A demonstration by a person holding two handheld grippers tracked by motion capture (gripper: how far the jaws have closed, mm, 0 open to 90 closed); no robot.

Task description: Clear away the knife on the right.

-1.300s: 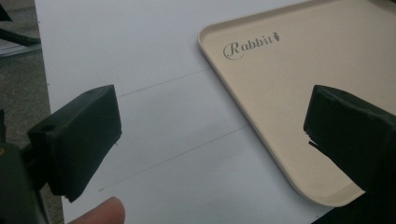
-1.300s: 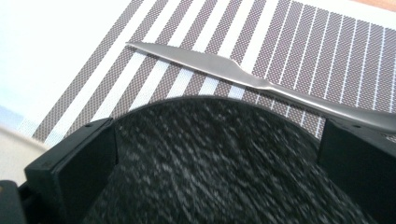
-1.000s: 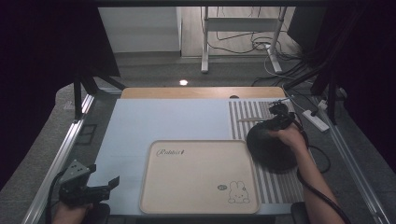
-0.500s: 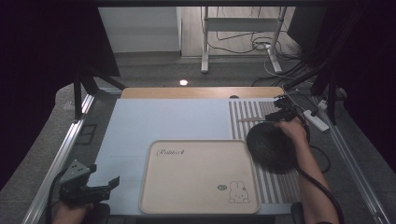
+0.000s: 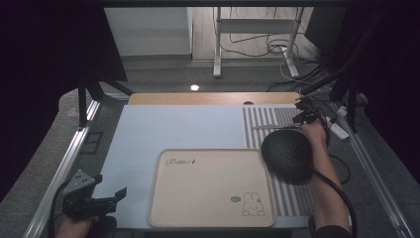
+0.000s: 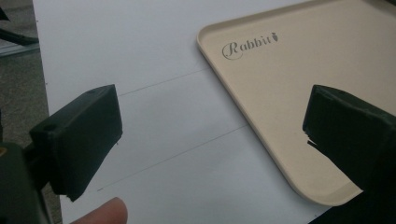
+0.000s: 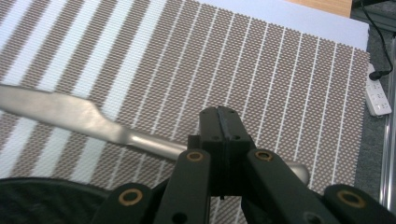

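Note:
A silver butter knife lies flat on the brown-and-white striped mat; in the high view the knife is beside a black round woven disc. My right gripper is shut, jaws pressed together just over the knife's handle, which passes under them. It sits at the mat's far right. My left gripper stands open over the white table, left of the beige rabbit tray. In the high view the left gripper is at the table's front left corner.
The beige tray takes up the front middle of the table. A wooden strip runs along the far edge. A white power strip and cables lie off the table's right side. Metal rails flank the table.
My right hand and gripper have moved a little farther and to the right along the striped mat, toward the knife's handle end. The left gripper has stayed put.

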